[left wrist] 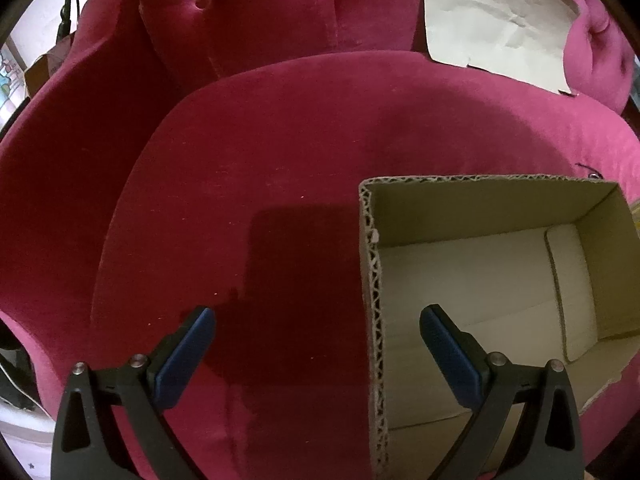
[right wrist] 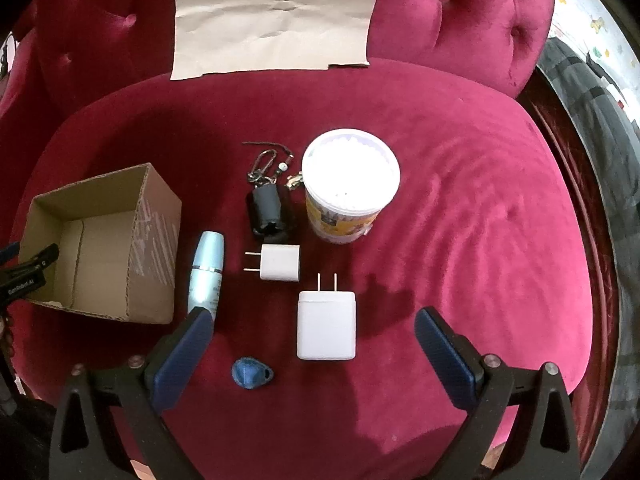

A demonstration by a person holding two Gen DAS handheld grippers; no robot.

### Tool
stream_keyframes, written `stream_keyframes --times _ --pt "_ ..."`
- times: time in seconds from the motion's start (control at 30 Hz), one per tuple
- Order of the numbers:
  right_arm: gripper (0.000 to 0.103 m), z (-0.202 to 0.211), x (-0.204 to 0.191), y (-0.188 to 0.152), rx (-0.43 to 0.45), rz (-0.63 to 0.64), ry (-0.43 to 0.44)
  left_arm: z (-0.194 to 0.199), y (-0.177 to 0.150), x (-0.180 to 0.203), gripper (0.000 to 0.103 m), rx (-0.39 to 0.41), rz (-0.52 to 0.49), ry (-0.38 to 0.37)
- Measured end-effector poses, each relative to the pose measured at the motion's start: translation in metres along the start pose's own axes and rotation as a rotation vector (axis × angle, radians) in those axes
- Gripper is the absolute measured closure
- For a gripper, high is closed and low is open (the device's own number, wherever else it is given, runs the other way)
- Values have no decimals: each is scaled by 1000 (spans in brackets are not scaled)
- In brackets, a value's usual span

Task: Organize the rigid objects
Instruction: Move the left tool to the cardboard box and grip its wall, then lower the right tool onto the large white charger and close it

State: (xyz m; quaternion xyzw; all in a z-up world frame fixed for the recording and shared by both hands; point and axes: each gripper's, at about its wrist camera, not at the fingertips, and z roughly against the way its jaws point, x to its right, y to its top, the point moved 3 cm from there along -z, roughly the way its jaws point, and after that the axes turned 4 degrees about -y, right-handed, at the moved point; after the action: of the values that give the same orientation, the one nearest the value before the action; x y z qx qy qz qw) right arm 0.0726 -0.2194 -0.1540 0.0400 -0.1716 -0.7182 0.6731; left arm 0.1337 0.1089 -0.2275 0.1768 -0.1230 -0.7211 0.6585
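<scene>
Left hand-held gripper (left wrist: 316,328): jaws spread wide, holding nothing, straddling the left wall of the open brown cardboard box (right wrist: 156,240), which sits at the left of the crimson velvet sofa seat (right wrist: 460,220). "GenRobot.AI" is printed on its body in the right wrist view.

Items right of the box, one each unless noted:
- light-blue cylindrical tube (right wrist: 206,276), lying just beside the box
- blue teardrop key fob (right wrist: 251,372)
- black cylindrical fob on a metal carabiner keyring (right wrist: 269,208)
- two white plug chargers: small (right wrist: 279,262), large (right wrist: 326,325)
- white-lidded round tub (right wrist: 349,184), label unreadable

Right hand-held gripper (right wrist: 314,328): open, empty, over the large charger. Beige paper sheet (right wrist: 272,16) leans on the backrest.
</scene>
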Motion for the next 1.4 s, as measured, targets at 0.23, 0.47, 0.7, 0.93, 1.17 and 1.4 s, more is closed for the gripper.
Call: stream_keyframes --times 0.23,0.47,0.7,0.93,1.17,1.4 --pt "0 -1 0 1 15 -6 1 -5 2 1 49 -26 21 -26" --pt "0 -2 1 2 25 -17 -9 -7 2 11 94 -33 -3 -124" --pt "0 -4 7 4 23 -39 -7 -9 4 17 99 -23 -12 -107" --pt "0 -6 11 1 18 -39 -10 -3 -2 19 98 -21 -29 -100" --pt "0 -16 17 -3 -7 -41 2 -6 -1 23 98 -23 -26 -98" --pt "1 -36 16 -7 -50 -23 -6 -8 2 20 98 -20 -25 -98"
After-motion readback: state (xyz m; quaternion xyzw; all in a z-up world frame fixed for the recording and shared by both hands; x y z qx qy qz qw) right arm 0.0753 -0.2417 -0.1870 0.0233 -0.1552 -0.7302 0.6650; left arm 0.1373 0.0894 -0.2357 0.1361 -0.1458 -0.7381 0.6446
